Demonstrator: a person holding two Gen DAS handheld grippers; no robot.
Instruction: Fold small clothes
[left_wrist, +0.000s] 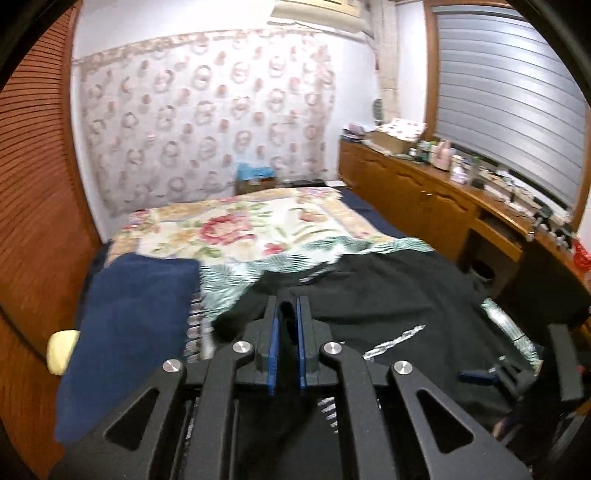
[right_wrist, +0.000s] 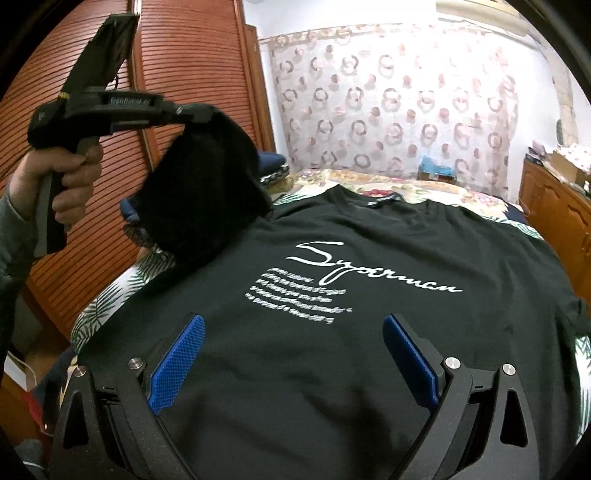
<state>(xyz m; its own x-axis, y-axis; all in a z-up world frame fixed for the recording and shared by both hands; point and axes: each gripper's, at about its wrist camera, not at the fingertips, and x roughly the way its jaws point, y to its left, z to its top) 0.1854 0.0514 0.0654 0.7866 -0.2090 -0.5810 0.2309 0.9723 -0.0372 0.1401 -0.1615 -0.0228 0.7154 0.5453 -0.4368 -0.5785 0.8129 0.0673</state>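
The left hand-held gripper (right_wrist: 201, 112), pinching the sleeve (right_wrist: 207, 173) of the black T-shirt (right_wrist: 332, 350) lifted at the left, would do best to carry it across the chest print (right_wrist: 332, 280) and lay it flat without dragging the body. The T-shirt lies spread on the bed (right_wrist: 107, 302), directly beneath the right hand-held gripper (right_wrist: 293, 363), whose jaws stand spread above it.

**Two wrist cameras over one bed**

The left wrist view looks down its gripper (left_wrist: 287, 314) along the bed (left_wrist: 258, 221) toward the curtain (left_wrist: 203, 122). The right wrist view hangs close above the black T-shirt (right_wrist: 332, 350), facing likewise. Both share shirt, bed and curtain.
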